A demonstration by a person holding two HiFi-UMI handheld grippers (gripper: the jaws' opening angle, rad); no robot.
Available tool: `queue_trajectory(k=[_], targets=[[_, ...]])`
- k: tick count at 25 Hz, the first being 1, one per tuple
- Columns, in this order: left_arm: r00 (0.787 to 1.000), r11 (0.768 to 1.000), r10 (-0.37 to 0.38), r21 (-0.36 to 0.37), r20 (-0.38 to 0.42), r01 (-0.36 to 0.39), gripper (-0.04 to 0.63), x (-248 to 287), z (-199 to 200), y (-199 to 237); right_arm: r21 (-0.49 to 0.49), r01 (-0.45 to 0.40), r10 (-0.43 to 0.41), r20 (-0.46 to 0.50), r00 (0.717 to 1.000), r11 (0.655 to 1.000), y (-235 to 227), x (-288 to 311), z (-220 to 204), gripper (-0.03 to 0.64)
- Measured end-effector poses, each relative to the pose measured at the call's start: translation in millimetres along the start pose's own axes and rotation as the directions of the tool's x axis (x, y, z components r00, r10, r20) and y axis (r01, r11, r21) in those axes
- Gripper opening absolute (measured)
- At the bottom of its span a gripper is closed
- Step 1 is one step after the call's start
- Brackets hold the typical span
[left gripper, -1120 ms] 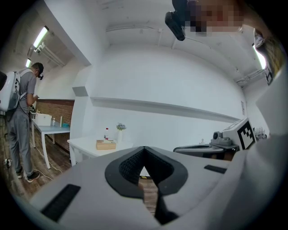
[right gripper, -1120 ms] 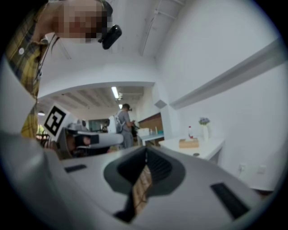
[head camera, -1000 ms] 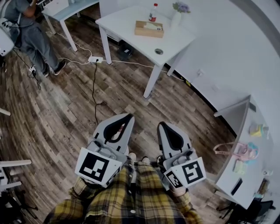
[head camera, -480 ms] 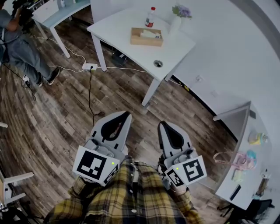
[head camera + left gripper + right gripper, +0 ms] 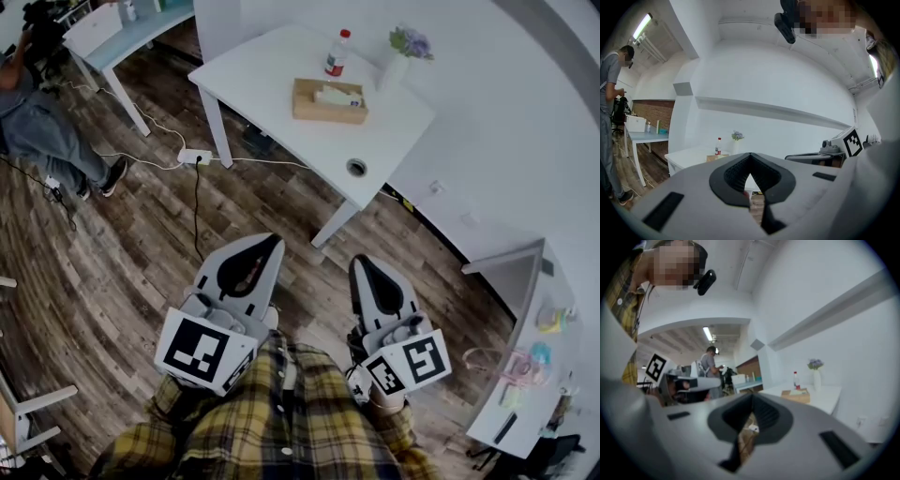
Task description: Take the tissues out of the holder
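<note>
Your head view shows the wooden tissue holder [image 5: 329,101], tissues [image 5: 339,95] inside, on the white worktop [image 5: 272,70], well apart from both tongs. The gripper views show more: your left tongs [image 5: 750,157] and right tongs [image 5: 752,398] are pressed together, with nothing between them.

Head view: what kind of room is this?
Probably an office or lab room: a white table, a power strip with a cable on the wood floor, and a person by another desk.
</note>
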State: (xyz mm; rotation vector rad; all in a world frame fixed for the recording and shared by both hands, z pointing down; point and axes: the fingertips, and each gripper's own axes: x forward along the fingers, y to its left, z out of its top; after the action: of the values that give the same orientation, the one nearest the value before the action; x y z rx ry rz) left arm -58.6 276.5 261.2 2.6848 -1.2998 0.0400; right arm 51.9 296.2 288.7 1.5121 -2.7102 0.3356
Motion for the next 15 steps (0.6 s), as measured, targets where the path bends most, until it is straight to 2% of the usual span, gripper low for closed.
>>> queue_trajectory(k=[7,15], targets=[[0.999,0.999,0.029,-0.034,-0.019,-0.030,0.005,21.4,-2.9,41.9,0.031,0.014,-0.014,-0.019,1.000,0.999,-14.2,33.1,-3.0,0.012],[0.998,0.997,0.050,-0.056,-0.046,-0.053,0.006,84.2,-9.3,67.3,0.067,0.013,-0.010,-0.046,0.999,0.998,-70.4,79.6,-3.5,0.012]])
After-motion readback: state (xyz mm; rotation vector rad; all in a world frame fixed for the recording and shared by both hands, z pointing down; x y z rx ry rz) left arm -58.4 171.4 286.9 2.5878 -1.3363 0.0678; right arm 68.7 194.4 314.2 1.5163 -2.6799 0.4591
